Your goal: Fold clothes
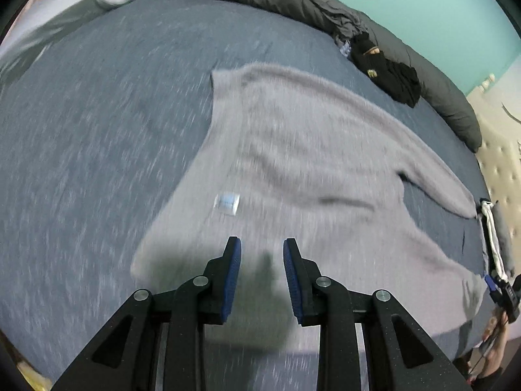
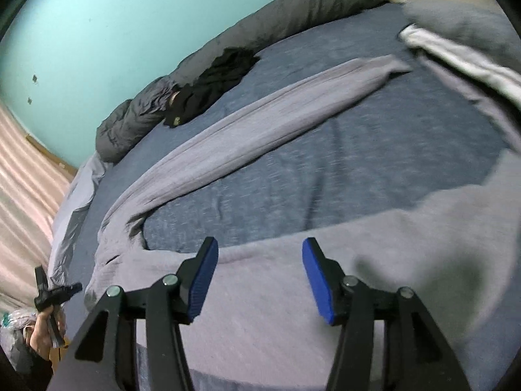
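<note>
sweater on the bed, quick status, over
Left tool open, empty, above sweater hem. Right tool open, empty. Sweater flat, unfolded, sleeve stretched out. Black clothes beyond it, not touching.

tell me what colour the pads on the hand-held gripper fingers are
Blue, on black fingers. The right hand-held gripper shows its pads most sharply in the right wrist view.

Left wrist view: I look down along the left gripper (image 1: 262,260) from close above the grey sweater (image 1: 293,169), its fingers at bottom centre.
Right wrist view: I look low and forward past the right gripper (image 2: 260,267), over one sleeve (image 2: 260,123) beyond the fingertips.
Facing: both tilt toward the dark duvet (image 1: 325,6) and teal wall (image 2: 114,32).
Shared: sweater, blue sheet (image 1: 97,130), black garment (image 2: 215,81).
</note>
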Motion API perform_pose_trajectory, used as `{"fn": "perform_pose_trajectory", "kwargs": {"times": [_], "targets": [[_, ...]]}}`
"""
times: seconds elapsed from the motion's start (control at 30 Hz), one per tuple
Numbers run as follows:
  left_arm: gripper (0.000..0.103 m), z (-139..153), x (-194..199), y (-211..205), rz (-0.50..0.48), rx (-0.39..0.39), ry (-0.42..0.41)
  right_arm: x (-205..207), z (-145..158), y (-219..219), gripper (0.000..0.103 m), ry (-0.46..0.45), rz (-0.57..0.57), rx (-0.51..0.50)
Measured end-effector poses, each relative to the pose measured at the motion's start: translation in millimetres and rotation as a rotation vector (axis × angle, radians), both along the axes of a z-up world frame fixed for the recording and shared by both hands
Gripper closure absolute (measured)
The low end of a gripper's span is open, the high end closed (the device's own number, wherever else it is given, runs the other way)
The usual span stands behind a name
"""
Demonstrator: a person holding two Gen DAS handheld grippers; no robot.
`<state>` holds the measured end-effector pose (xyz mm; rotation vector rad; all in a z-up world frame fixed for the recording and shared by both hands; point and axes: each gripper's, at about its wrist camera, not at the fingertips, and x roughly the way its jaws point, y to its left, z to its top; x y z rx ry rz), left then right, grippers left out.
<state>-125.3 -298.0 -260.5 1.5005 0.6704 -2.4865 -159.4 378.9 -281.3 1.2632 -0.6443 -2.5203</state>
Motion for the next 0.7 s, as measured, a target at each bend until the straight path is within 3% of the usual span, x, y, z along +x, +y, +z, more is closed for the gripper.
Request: {"fn": "perform_pose_trajectory", "kwargs": {"times": [0.3,0.47,0.7], "targets": [[0.073,-21.8,49.4,11.6,0.025,0.049,-0.028,53.3,-6.9,97.6,0.044,-0.1,-0.18,0.029],[0.073,-29.9,63.2,14.2,0.048,0.095,-0.043,70.3,-27.6,120.0,0.043,-0.195,-0.21,0.02],[0.069,-36.3,70.3,20.1,0.037,0.118,-0.069,77.7,-52.2,133.4,0.043,-0.279,-0.256,-0.091]]}}
